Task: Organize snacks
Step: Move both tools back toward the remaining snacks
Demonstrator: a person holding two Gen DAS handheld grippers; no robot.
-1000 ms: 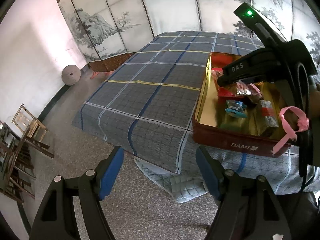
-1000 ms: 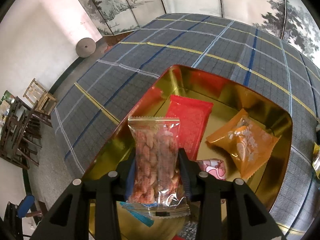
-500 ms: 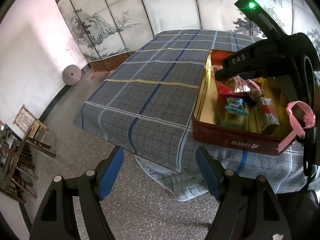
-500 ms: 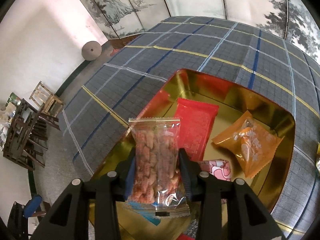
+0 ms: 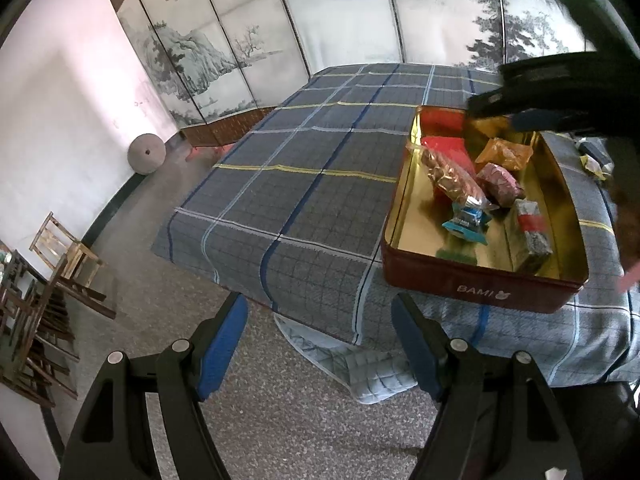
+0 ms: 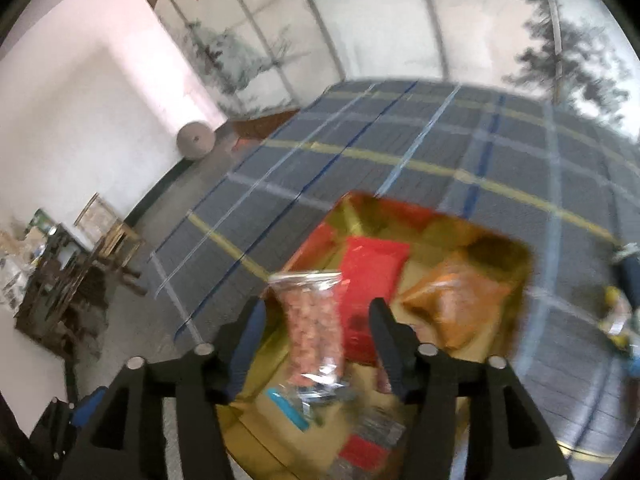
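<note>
Right gripper (image 6: 316,332) jaws have just been opening, clear peanut bag (image 6: 314,328) lying loose between them at 12 o'clock, long axis along the fingers, resting in the gold tin (image 5: 568,200) on the table. Left gripper (image 5: 320,344) jaws standing open, empty, tin at 2 o'clock; right is nearer.

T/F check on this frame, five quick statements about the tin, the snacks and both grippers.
1. The clear peanut packet lies in the red tin. True.
2. The right gripper is clamped on that packet. False: its jaws have just been opening and stand clear of it.
3. The left gripper holds a snack. False: open, empty, over the floor.
4. An orange packet is in the tin. True.
5. The tin sits on bare wood. False: on a plaid cloth.
</note>
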